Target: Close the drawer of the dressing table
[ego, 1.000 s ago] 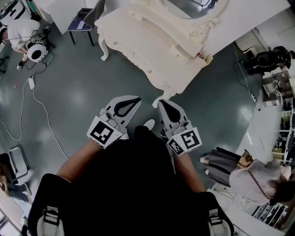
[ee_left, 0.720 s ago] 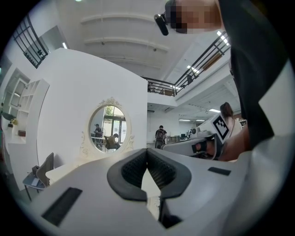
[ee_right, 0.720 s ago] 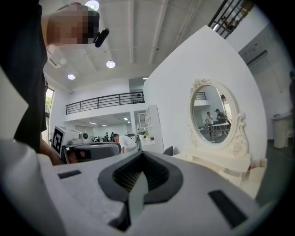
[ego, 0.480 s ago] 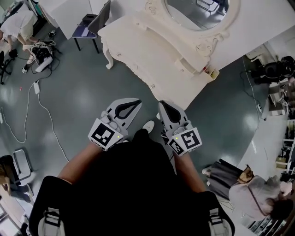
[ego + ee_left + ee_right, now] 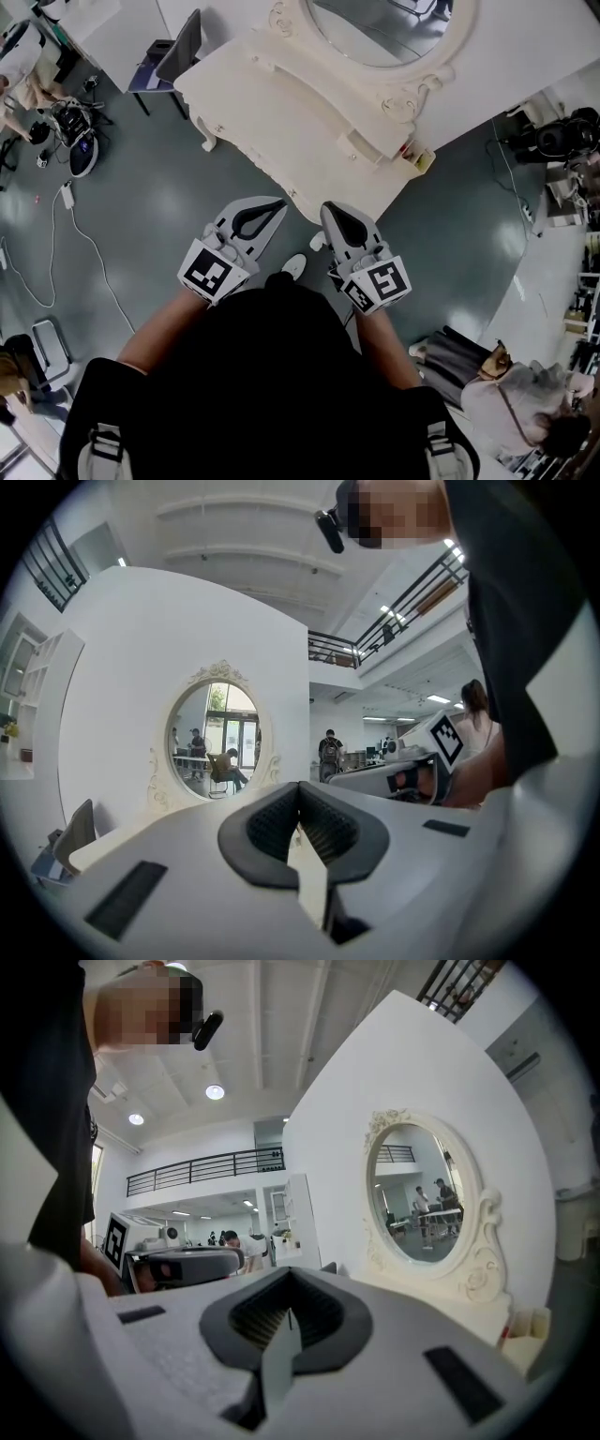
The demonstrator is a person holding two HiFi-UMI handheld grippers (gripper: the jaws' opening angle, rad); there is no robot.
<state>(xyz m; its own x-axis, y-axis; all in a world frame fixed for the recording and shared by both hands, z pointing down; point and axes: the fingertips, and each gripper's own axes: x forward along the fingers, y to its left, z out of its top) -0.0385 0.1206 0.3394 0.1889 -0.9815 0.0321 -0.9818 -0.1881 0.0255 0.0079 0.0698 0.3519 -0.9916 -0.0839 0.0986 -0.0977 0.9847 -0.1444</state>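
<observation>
Seen from above, the dressing table [image 5: 272, 103] hides its own front, so its drawer cannot be made out; its mirror [image 5: 375, 28] is cut by the top edge. The left tool [image 5: 300, 794] and right tool [image 5: 289, 1288] each cover the table's lower part in their own views. A person [image 5: 520, 412] at lower right is cropped.

Cream ornate dressing table [image 5: 272, 103] upright, oval mirror [image 5: 375, 28] on top.

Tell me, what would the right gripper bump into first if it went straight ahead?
Most likely the cream dressing table. The right gripper, jaws shut and empty, points at the table's near front edge, and nothing shows between them. How much gap is left, the views can't settle.
</observation>
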